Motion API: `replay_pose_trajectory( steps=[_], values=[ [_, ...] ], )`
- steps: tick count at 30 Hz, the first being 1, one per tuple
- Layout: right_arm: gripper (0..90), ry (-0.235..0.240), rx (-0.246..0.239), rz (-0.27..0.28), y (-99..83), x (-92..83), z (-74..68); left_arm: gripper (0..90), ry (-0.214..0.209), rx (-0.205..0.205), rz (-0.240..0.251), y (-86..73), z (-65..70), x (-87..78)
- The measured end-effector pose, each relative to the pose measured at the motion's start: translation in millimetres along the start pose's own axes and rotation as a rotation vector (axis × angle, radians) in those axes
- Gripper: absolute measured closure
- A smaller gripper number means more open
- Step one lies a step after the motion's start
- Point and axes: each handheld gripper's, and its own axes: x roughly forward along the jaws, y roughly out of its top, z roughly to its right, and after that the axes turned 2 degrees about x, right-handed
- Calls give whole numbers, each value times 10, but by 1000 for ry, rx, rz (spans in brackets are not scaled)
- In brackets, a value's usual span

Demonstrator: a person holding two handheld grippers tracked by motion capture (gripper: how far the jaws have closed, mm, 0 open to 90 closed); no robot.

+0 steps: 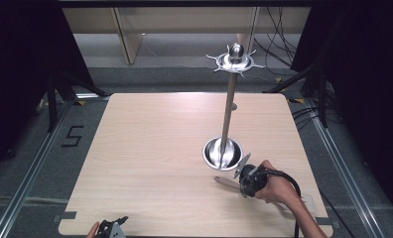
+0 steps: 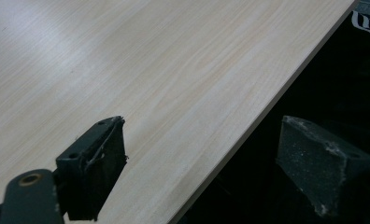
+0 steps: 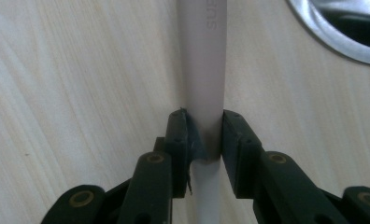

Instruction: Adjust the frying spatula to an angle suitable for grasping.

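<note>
White plastic handle (image 3: 202,70), lying flat on the bench (image 1: 150,148) at lower right of the high view, sits clenched in the right gripper (image 3: 205,135), its long axis running straight ahead between the jaws, beside the steel stand (image 1: 223,152). The left gripper (image 2: 202,158) idles released, lower left.

light wood table (image 1: 150,148) on a grey floor (image 1: 31,163). tall metal stand (image 1: 229,106) on the table's right half: round shiny base (image 1: 214,151), upright pole, star-shaped top (image 1: 235,61) with a ball. black "5" mark (image 1: 72,136) on the floor at left. cables (image 1: 284,44) lie on the floor at far right.
</note>
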Motion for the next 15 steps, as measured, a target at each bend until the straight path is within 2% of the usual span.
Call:
replay_pose_trajectory(
  steps=[1,2,5,6,7,8,9,11,12,13,14,15],
  values=[
    [740,11,-6,8,-15,-26,4,147,3,-1,-1,-2,-1,0],
    [740,3,-34,44,-25,-31,24,147,6,9,-10,-4,-13,4],
    [741,-17,10,114,-95,-110,42,147,5,5,-15,-4,-9,2],
    [741,-35,-5,143,-112,-140,63,148,6,1,-7,-4,-3,5],
    [741,-47,8,160,-139,-188,75,148,7,-1,-7,-5,0,4],
    [741,-39,10,195,-167,-234,93,148,3,11,-16,-4,-8,-4],
    [741,-51,13,226,-197,-282,110,148,7,-4,-6,-4,-4,4],
    [741,-43,51,272,-265,-377,137,147,5,6,-16,-3,-13,0],
    [741,-50,23,301,-299,-429,159,147,6,5,-15,-5,-11,1],
    [741,-78,75,319,-336,-487,143,148,7,-5,-8,-8,-5,8],
    [741,-88,93,380,-374,-511,145,148,16,4,-16,-10,-11,12],
    [741,-95,117,400,-416,-574,145,148,4,6,-21,-8,-15,6]
  ],
)
